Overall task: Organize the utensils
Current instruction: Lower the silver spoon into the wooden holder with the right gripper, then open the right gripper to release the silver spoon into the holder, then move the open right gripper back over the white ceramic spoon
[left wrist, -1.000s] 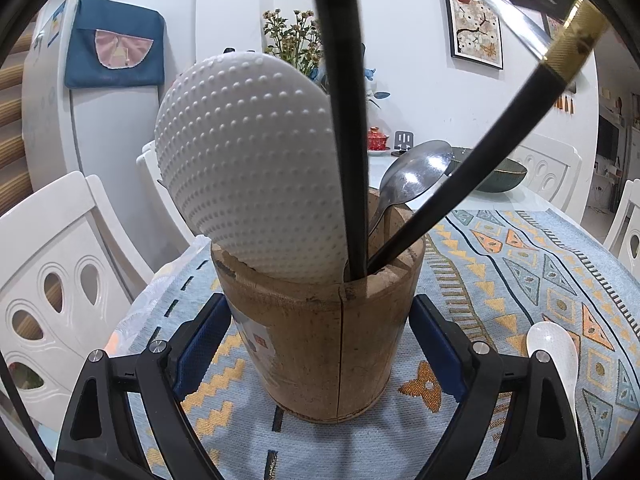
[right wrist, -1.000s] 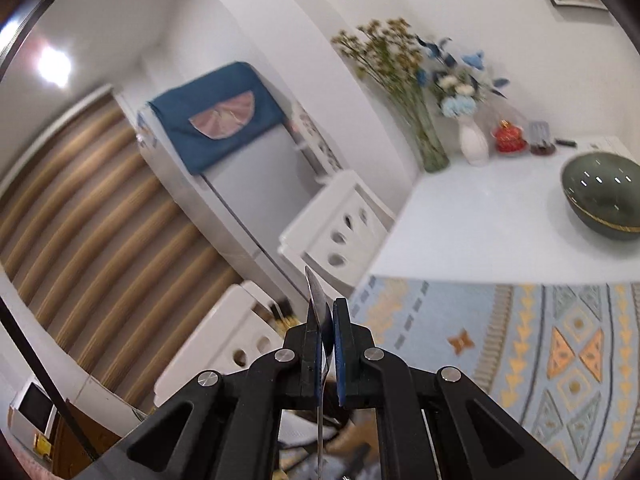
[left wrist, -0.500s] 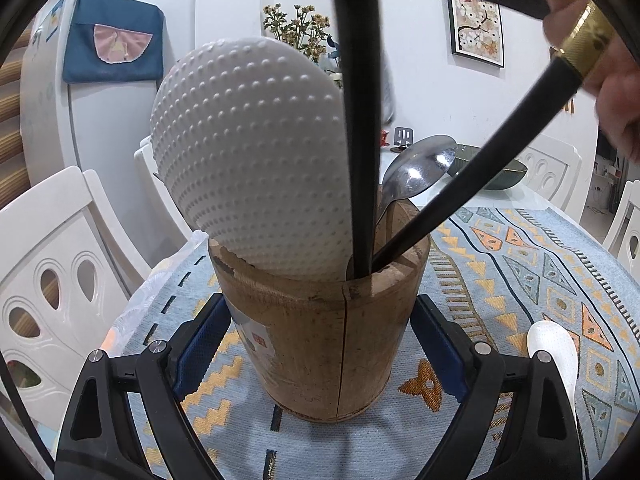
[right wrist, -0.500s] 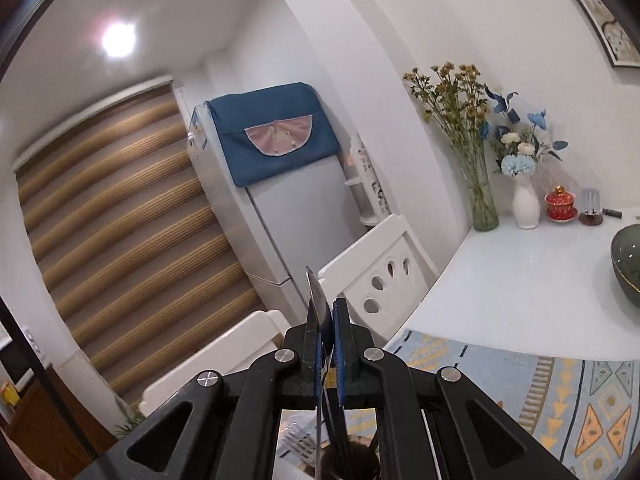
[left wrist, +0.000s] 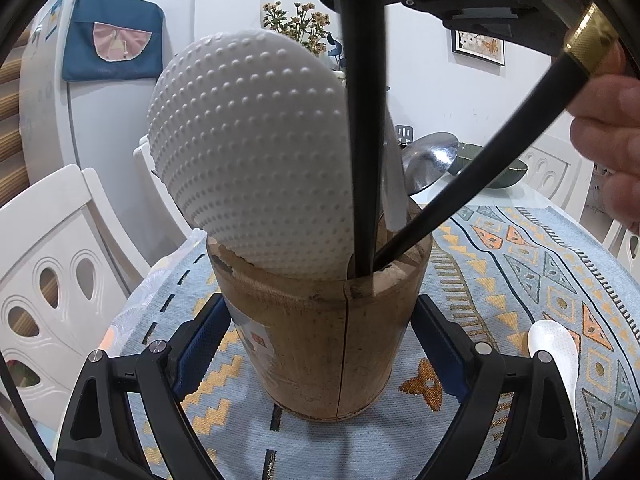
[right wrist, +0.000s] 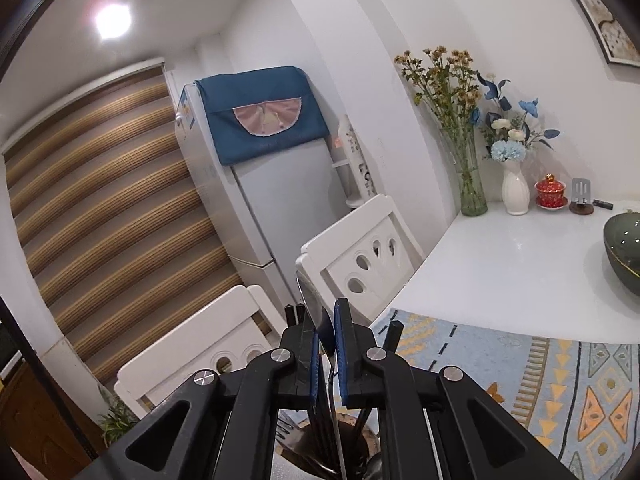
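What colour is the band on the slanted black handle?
Gold, a ribbed band on the handle, clearest in the left wrist view.

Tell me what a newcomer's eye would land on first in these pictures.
First, the big white dimpled rice paddle standing in the wooden utensil holder, which the left claw clamps on the patterned mat. Next, the black chopsticks rising from the holder. Then the right claw above it, shut on a spoon.

A home dining area. A white table (right wrist: 500,272) with a patterned cloth (right wrist: 560,380), white chairs (right wrist: 360,256), a cloth-topped fridge (right wrist: 280,200), flower vases (right wrist: 514,192) and framed pictures (left wrist: 478,46) show it.
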A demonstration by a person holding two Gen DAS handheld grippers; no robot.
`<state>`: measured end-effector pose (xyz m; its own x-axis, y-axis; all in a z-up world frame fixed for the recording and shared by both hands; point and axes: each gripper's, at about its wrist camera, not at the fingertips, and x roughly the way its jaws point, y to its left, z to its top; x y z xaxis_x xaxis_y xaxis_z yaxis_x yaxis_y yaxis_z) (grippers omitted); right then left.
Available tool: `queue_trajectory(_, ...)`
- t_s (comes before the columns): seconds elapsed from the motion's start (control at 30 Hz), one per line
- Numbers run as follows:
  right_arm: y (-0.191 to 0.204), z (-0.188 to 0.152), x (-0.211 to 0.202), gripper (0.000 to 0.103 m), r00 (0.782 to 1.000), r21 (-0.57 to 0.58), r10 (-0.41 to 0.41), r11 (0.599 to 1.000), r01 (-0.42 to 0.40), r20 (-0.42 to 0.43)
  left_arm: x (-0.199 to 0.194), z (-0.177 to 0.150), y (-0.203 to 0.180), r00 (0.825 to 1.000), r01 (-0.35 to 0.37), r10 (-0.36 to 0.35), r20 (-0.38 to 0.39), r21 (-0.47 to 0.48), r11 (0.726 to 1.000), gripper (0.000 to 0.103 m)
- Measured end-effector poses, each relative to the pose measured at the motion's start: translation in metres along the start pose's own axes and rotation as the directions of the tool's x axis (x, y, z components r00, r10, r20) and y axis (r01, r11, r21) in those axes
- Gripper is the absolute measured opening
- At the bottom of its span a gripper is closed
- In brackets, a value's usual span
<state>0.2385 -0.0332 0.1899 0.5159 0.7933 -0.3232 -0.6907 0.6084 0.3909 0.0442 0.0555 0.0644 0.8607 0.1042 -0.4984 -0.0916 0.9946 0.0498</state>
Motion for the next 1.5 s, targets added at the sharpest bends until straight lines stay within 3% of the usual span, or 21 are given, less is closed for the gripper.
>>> queue_trajectory(0.3, 0.004, -0.015, 0.001, 0.008, 0.998, -0.013, 0.005, 1.0, -0.005, -0.057, 0.0, 0.0, 0.0, 1.0, 0.003, -0.003, -0.002, -0.002, 1.0, 0.092)
queue_trajectory(0.5, -0.006, -0.018, -0.017, 0.031, 0.999, 0.049, 0.021, 0.999, -0.018, -0.047, 0.001, 0.0, -0.001, 1.0, 0.001, -0.001, -0.001, 0.0, 1.0, 0.092)
queue_trajectory(0.67, -0.013, -0.011, -0.03, 0.031, 0.999, 0.092, 0.02, 0.996, -0.015, -0.05, 0.0, 0.0, -0.002, 1.0, -0.002, 0.002, 0.001, 0.003, 1.0, 0.092)
queue_trajectory(0.9, -0.032, -0.015, -0.046, 0.031, 0.995, 0.157, -0.047, 0.986, 0.06, -0.084, 0.0, 0.0, -0.002, 1.0, -0.007, 0.007, 0.003, 0.006, 1.0, 0.092)
queue_trajectory(1.23, -0.076, -0.046, -0.07, 0.031, 0.977, 0.35, -0.098, 0.923, 0.161, -0.191, -0.003, 0.0, -0.004, 1.0, -0.017, 0.017, 0.019, 0.008, 1.0, 0.092)
queue_trajectory(1.5, -0.117, -0.079, -0.094, 0.032, 0.951, 0.498, -0.128, 0.828, 0.26, -0.283, -0.005, 0.0, -0.003, 1.0, -0.02, 0.02, 0.024, 0.009, 1.0, 0.092)
